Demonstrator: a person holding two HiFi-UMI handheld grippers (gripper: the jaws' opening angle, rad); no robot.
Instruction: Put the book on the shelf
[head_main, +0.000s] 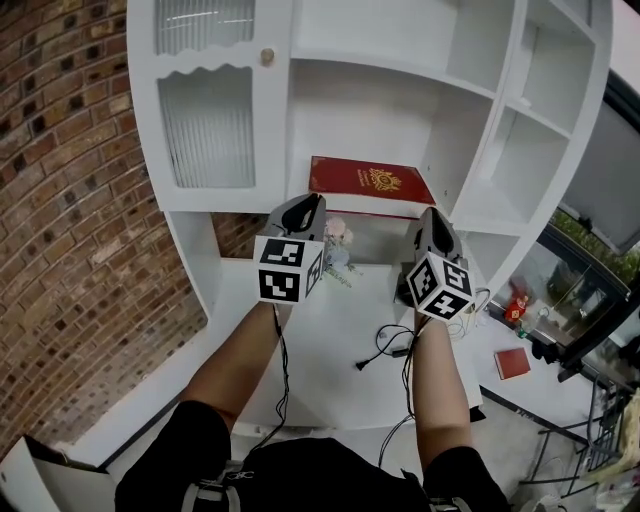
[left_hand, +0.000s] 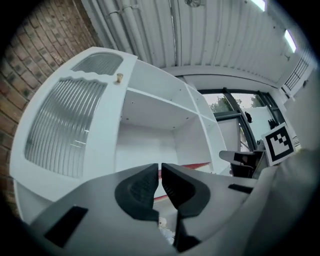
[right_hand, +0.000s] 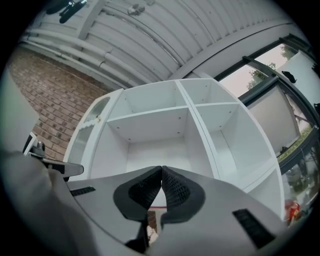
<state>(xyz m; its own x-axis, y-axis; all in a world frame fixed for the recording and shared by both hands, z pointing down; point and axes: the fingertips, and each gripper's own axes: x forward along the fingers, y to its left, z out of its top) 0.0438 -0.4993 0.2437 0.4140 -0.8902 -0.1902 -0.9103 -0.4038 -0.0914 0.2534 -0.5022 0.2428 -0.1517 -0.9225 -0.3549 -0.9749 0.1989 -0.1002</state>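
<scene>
A red book (head_main: 370, 182) with a gold emblem lies flat on the middle shelf of the white shelf unit (head_main: 470, 120). Just in front of and below its front edge I hold both grippers. My left gripper (head_main: 312, 201) is off the book's left corner, its jaws together with nothing between them. At the book's right corner my right gripper (head_main: 433, 214) is shut and empty too. In the left gripper view only a thin slit shows between the pads of the left gripper (left_hand: 159, 167), with the book (left_hand: 197, 166) as a red strip behind. The right gripper (right_hand: 161, 170) has its pads touching.
A ribbed-glass cabinet door (head_main: 208, 128) with a knob (head_main: 267, 56) is on the left, against a brick wall (head_main: 70, 200). On the white desk (head_main: 330, 370) below lie black cables (head_main: 385, 350) and a small pale ornament (head_main: 338, 245). A small red item (head_main: 512, 362) lies at the right.
</scene>
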